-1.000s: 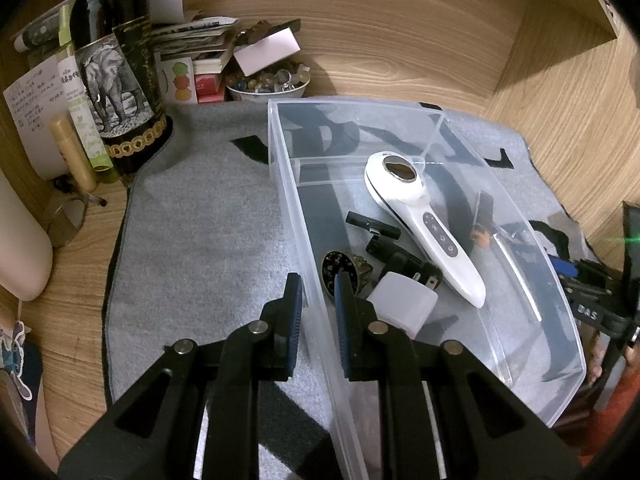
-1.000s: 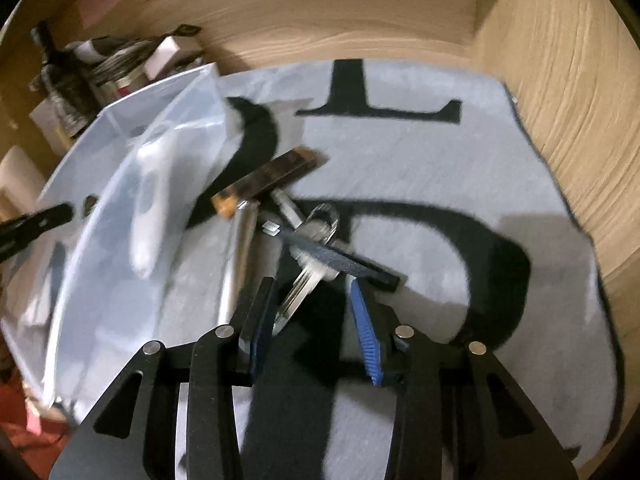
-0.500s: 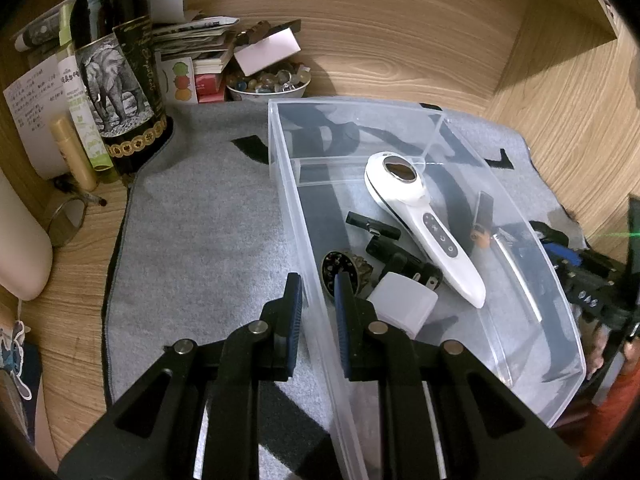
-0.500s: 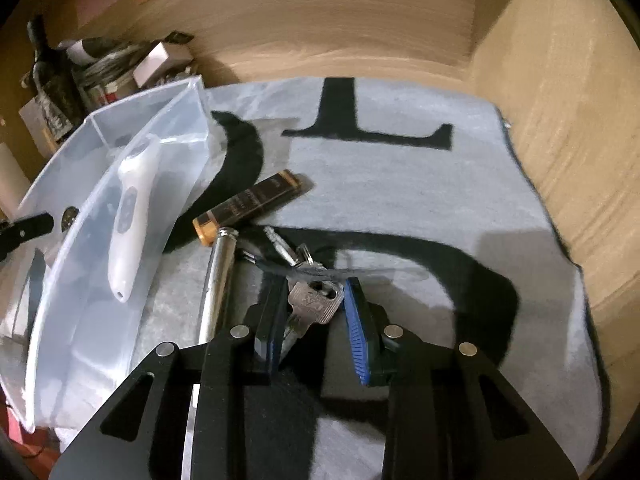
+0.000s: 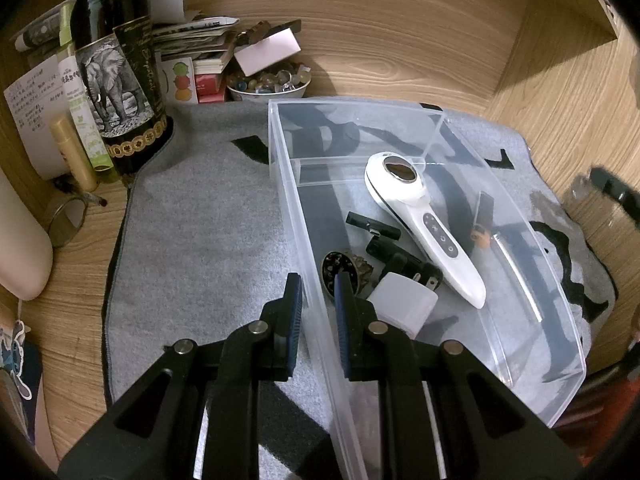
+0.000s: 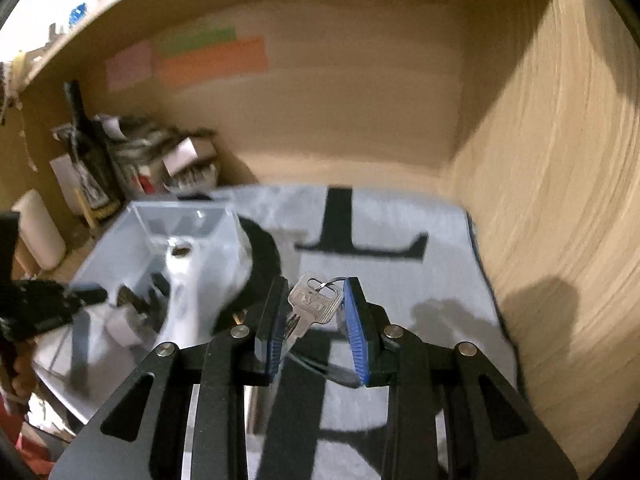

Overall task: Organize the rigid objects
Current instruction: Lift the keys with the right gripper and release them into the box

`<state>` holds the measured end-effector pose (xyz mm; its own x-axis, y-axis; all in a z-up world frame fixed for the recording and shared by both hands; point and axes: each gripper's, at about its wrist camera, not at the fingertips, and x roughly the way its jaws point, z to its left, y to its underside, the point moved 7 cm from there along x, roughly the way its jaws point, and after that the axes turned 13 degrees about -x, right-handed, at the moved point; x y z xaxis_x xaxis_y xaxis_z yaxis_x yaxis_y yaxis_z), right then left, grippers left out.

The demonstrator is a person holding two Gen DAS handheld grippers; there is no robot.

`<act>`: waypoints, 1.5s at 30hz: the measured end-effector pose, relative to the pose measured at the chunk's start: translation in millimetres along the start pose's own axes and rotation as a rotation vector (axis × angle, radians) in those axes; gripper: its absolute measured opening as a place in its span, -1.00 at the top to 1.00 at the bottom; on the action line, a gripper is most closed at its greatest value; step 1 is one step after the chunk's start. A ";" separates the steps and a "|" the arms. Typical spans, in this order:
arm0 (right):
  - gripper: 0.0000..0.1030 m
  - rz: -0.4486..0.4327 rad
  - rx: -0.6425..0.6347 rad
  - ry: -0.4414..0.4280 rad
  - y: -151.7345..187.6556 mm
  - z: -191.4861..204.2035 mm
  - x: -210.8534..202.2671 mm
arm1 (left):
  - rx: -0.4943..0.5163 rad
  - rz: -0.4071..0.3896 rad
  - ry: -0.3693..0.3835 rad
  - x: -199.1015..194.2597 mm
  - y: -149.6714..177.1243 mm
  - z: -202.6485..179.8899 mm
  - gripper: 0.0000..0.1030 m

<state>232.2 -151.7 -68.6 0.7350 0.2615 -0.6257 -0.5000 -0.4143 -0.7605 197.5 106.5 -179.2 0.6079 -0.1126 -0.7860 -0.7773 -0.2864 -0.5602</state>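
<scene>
Right gripper (image 6: 314, 320) clamped on a key bunch: silver key (image 6: 314, 302) centre frame, held between the blue pads, ring at its top, something dark and flat hanging below. Off the mat (image 6: 400, 280), by the look of it. View blurred.

Left gripper (image 5: 316, 312) astride the near left wall of the clear bin (image 5: 568, 312), lower centre of its frame; one pad outside, one inside. Jaws look closed on the wall, steadying it, though contact is hard to confirm through the plastic.

Step in hand, as I judge it: carry the keys left to the bin and drop them in. Best to keep the bunch clear of the rim, come in over the open lower-right floor, release low so nothing bounces. Left should hold firm.

Bin contents, left view: white handheld device (image 5: 424, 228) lying diagonally mid-bin; black clip-like piece (image 5: 372, 226) beside it; black plug (image 5: 404, 260); white adapter (image 5: 402, 306); round dark metal piece (image 5: 340, 272) near the pads. Through the right wall: a brown stick (image 5: 482, 220) and metal rod (image 5: 518, 276); seemingly outside, unsure.
</scene>
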 end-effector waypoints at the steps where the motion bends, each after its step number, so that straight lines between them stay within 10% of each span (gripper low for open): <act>1: 0.50 -0.014 -0.008 -0.003 -5.1 1.8 -2.1 | 0.000 0.000 0.000 0.1 0.1 -0.1 0.71; 17: 0.50 -0.164 -0.166 -0.211 -63.9 86.9 -4.4 | 0.005 0.001 -0.003 0.4 -0.5 -0.5 0.70; 45: 0.48 0.109 -0.279 -0.333 -31.5 140.7 75.9 | 0.000 0.002 -0.001 0.4 0.1 -0.8 0.71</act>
<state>239.3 3.9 -116.6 0.4741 0.4509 -0.7563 -0.3899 -0.6627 -0.6394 197.8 105.7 -179.4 0.6060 -0.1127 -0.7874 -0.7787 -0.2861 -0.5583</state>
